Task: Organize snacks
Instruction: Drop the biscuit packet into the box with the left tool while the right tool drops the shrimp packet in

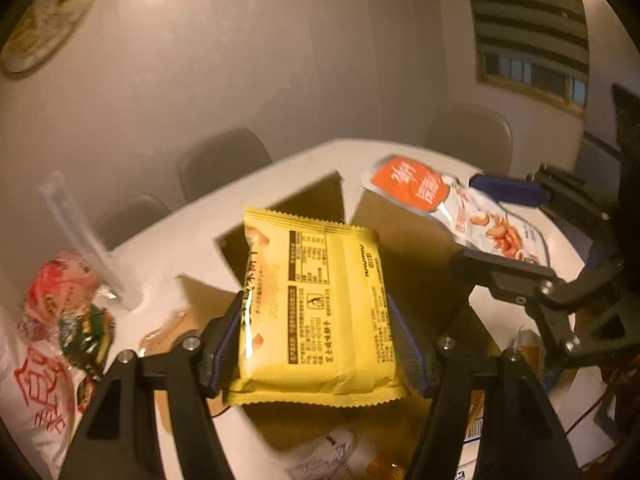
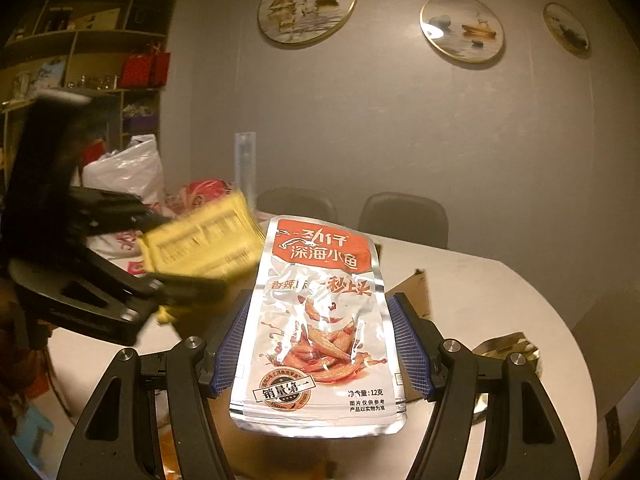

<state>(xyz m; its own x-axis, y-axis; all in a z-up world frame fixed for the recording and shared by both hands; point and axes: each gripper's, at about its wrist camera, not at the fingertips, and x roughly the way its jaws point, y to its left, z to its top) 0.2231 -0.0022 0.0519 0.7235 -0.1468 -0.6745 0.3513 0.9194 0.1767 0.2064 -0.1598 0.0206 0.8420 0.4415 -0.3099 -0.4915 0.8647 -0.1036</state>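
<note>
A grey wall with round pictures stood behind the white table point(image 1: 256, 184). In the left wrist view, the left tongs point(image 1: 316, 344) clamped a yellow snack packet point(image 1: 316, 312) by its sides above an open cardboard box point(image 1: 404, 256); its small print was too blurred to read. In the right wrist view, the right tongs point(image 2: 320, 344) gripped a silver fish-snack pouch point(image 2: 320, 320) reading "深海小鱼" and "12克", held above the table; the yellow packet beside it was motion-smeared.
</note>
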